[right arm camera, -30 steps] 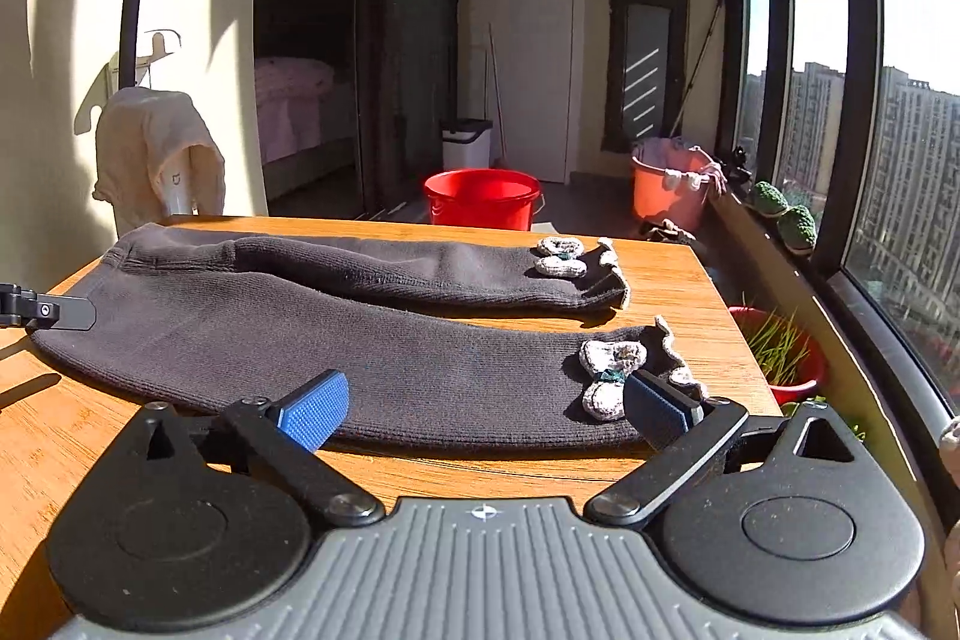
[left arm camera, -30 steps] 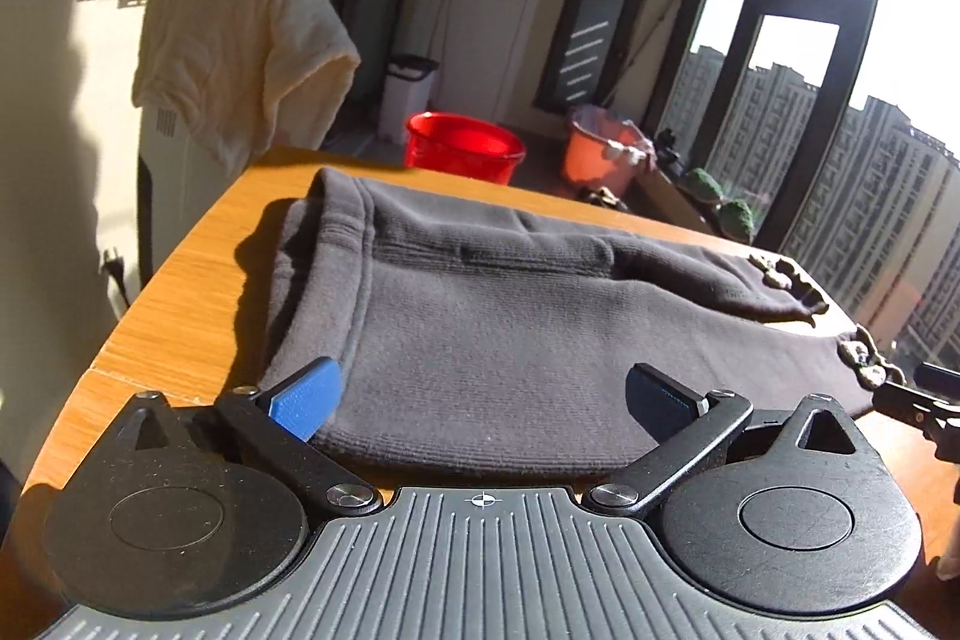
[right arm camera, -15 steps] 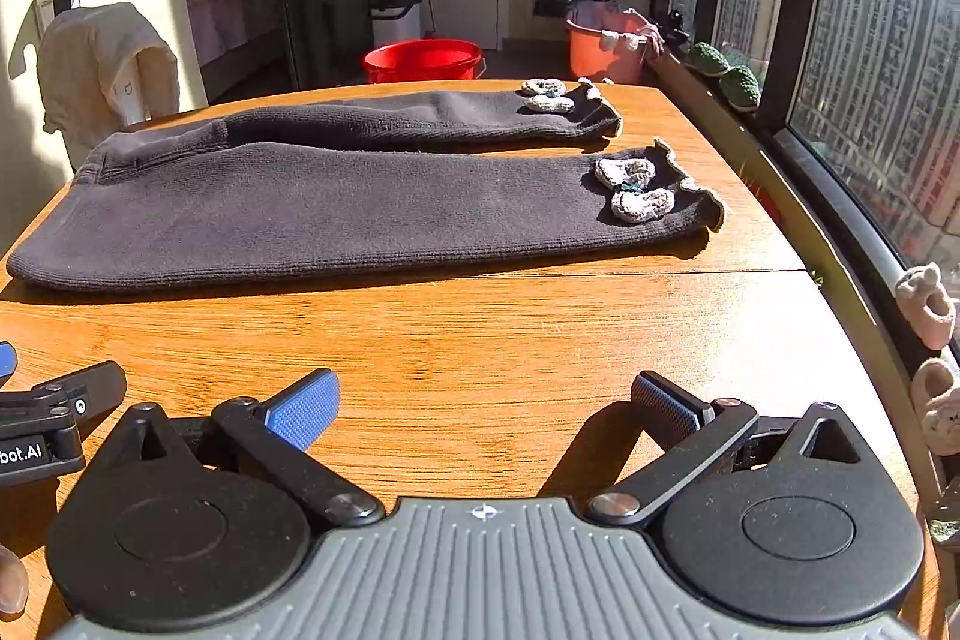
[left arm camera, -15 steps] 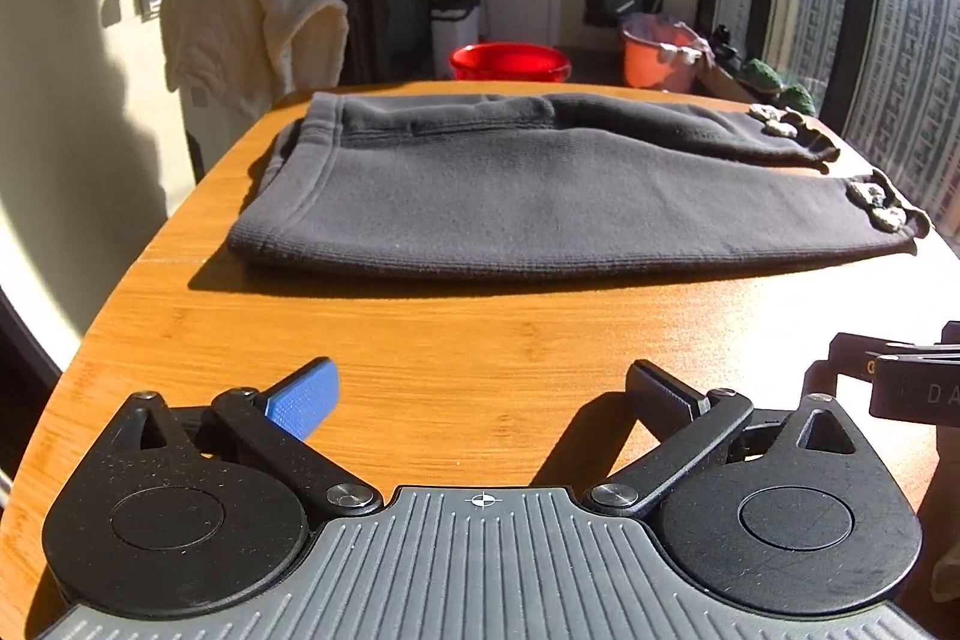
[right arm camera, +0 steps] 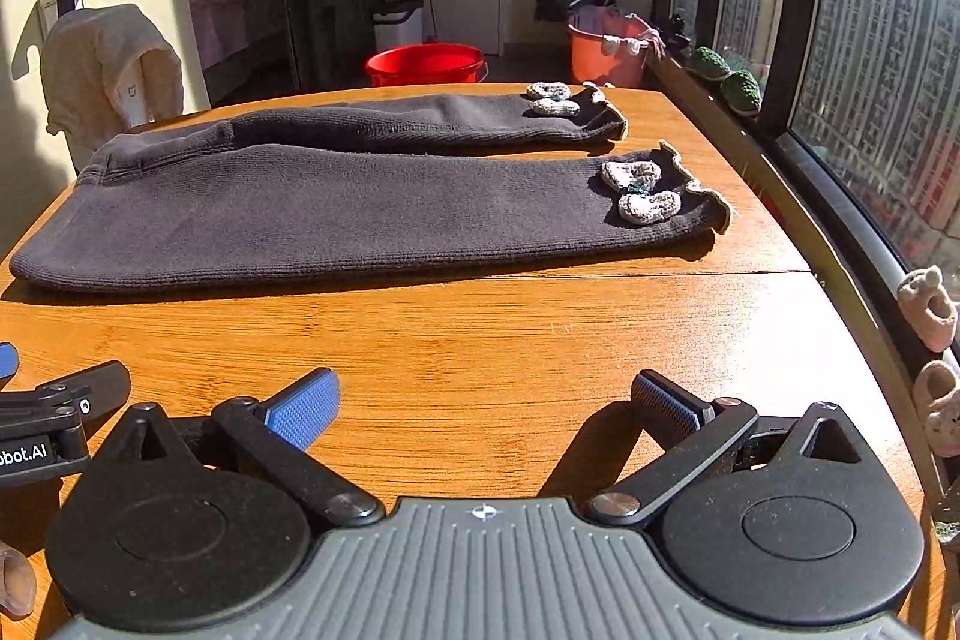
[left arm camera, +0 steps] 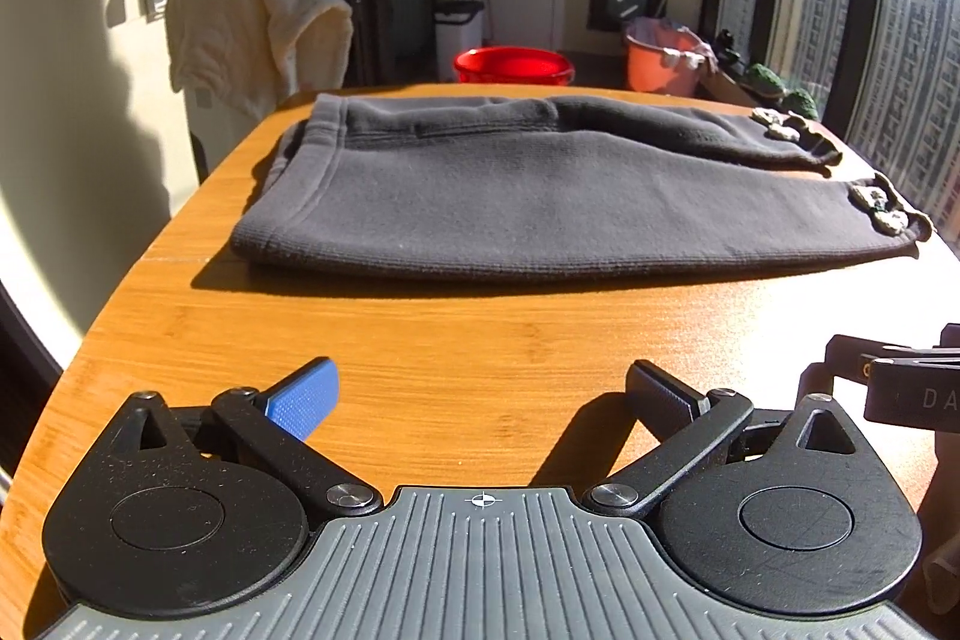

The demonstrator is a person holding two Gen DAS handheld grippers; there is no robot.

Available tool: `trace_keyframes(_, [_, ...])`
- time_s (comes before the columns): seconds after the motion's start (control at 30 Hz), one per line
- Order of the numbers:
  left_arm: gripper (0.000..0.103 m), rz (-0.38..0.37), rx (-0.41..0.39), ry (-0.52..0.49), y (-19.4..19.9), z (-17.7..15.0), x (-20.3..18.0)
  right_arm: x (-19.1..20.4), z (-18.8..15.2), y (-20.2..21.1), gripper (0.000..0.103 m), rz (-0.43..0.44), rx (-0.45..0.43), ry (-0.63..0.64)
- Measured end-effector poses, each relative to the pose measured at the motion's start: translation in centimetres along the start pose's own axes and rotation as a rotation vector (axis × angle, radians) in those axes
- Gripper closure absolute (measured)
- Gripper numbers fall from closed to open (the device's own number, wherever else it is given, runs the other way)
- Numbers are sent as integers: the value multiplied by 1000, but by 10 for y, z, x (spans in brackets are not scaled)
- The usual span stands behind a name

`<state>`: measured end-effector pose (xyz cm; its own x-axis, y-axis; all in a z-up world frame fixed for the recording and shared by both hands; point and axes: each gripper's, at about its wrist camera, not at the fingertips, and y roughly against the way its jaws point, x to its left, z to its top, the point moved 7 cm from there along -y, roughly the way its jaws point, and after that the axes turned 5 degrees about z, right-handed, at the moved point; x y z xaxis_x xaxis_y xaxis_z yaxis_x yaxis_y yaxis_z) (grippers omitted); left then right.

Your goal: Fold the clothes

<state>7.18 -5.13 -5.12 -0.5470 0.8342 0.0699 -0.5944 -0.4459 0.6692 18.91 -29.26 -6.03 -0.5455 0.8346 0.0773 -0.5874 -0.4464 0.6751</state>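
Sunlit wooden bench (left arm camera: 480, 340) carries grey trousers (left arm camera: 540, 196) laid flat, waistband left, two legs running right to bow-trimmed cuffs (right arm camera: 642, 196). Left gripper (left arm camera: 480, 394) and right gripper (right arm camera: 483, 400) hover near the front edge, fingers spread, holding nothing. Folding seems unstarted; next, probably pinch the far leg and lay it over the near one.

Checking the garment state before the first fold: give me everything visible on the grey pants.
The grey pants lie flat and unfolded on the wooden table, in a thick knit or fleece-like fabric. The ribbed waistband sits at the left, and two legs run rightward, slightly apart. Each cuff has a wavy edge and a pale crocheted bow. Nothing touches the pants except the table. Both the left gripper and the right gripper are open, short of them.
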Motion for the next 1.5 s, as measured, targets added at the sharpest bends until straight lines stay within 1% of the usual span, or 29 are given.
trace_keyframes(0.73, [0, 3, -14, 7, 3, -1, -4, 6, -2, -1, 0, 7, -4, 7])
trace_keyframes(1.5, [0, 5, -21, 10, 5, -2, -7, 4, -4, 1, 0, 7, -6, 5])
